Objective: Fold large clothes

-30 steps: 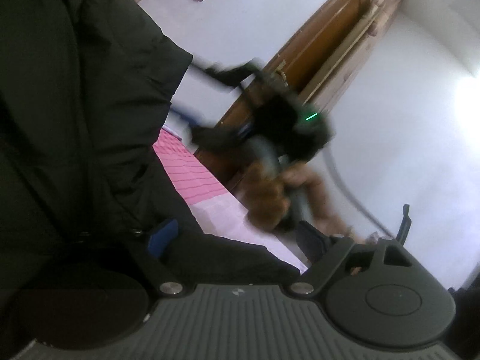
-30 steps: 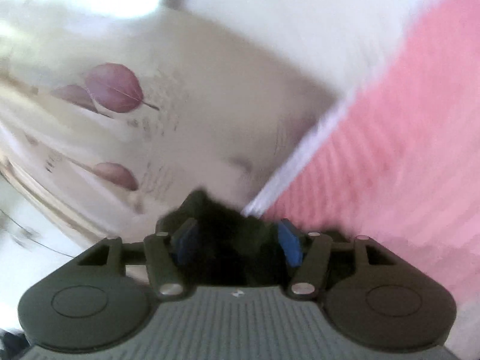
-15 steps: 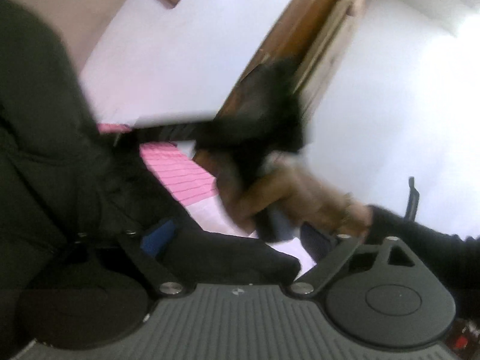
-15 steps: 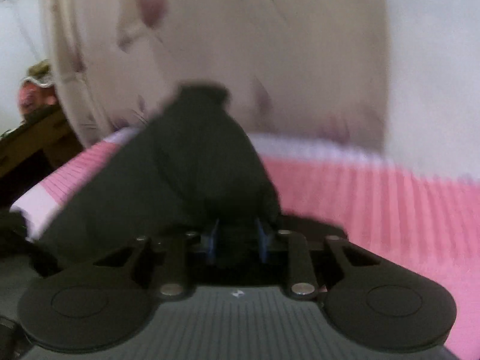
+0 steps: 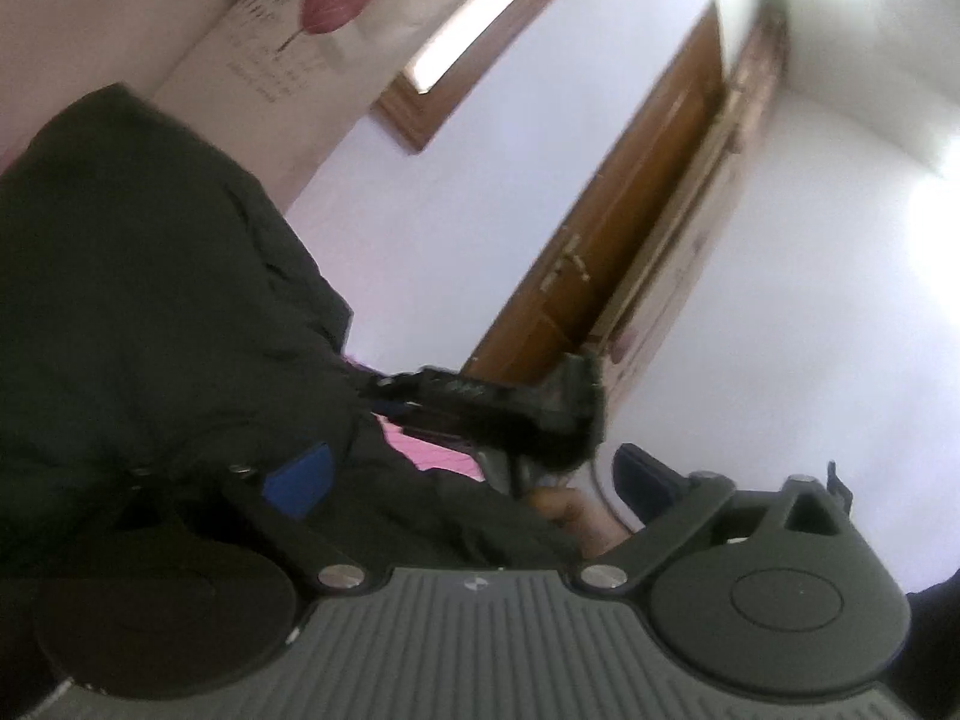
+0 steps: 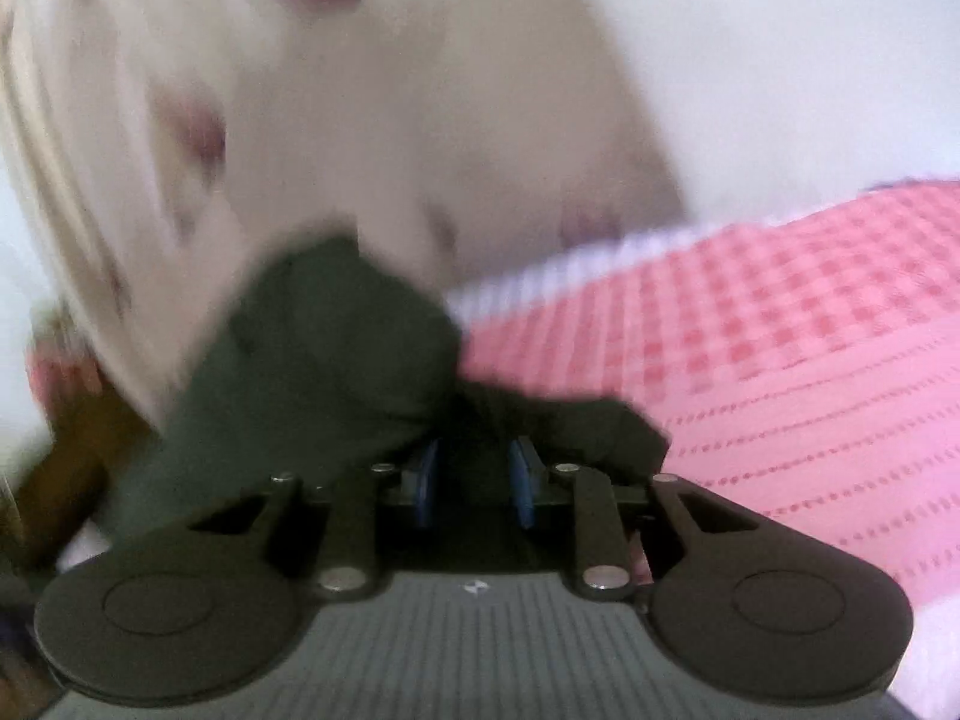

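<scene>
1 dark garment, heaped at edge of pink bed cover. 2 grippers: left gripper jaws wide and opening, garment draped over its left finger, pads not pressing. right gripper jaws narrow, easing apart, fold of garment pinched between. 1 wooden door, 1 curtain. open bed cover to right.
</scene>
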### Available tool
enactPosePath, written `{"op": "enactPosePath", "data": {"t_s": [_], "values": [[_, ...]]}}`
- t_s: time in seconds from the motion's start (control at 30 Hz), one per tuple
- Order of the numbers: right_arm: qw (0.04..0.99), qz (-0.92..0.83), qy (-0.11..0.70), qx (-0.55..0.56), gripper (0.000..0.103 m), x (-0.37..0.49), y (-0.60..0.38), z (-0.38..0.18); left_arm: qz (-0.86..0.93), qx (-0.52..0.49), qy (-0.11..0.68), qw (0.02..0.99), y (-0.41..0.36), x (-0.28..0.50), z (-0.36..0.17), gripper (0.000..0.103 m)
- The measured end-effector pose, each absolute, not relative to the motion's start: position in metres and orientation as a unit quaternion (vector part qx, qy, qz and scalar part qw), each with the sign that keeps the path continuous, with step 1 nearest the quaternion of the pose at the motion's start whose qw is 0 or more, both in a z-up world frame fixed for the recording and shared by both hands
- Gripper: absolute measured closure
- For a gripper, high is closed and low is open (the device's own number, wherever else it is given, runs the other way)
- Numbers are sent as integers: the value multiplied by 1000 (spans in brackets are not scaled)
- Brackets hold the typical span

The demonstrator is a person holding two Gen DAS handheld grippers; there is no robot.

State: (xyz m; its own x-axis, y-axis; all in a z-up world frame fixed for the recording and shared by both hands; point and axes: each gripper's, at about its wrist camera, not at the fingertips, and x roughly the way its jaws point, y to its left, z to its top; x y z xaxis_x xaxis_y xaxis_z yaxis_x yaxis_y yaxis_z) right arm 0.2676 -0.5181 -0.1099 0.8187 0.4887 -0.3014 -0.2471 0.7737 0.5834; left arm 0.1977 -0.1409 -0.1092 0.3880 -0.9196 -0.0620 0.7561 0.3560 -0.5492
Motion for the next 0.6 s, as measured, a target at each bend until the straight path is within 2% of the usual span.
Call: {"op": "enactPosePath", "data": {"t_s": [0.13,0.23,0.33,0.4,0.47,0.5,0.6], "values": [[924,153,261,234,72,246,-531,-104,-534,-226,158,799,-136,193,-94,2],[899,171,307,263,70,247,-531,-117,-533,-234,113,805,-127,202,-66,0],[887,193,304,289,67,253,-522,-124,-499,-208,90,837,-125,227,-51,0],[892,208,300,268,70,257,-510,-121,-482,-197,105,847,-122,249,-53,0],[898,222,290,245,87,265,-490,-116,-485,-225,169,828,-122,280,-69,5],[899,230,280,246,89,268,-482,-111,-483,-258,204,811,-121,291,-81,8],[894,261,261,255,91,283,-462,-110,-508,-282,195,790,-119,292,-96,8]]}}
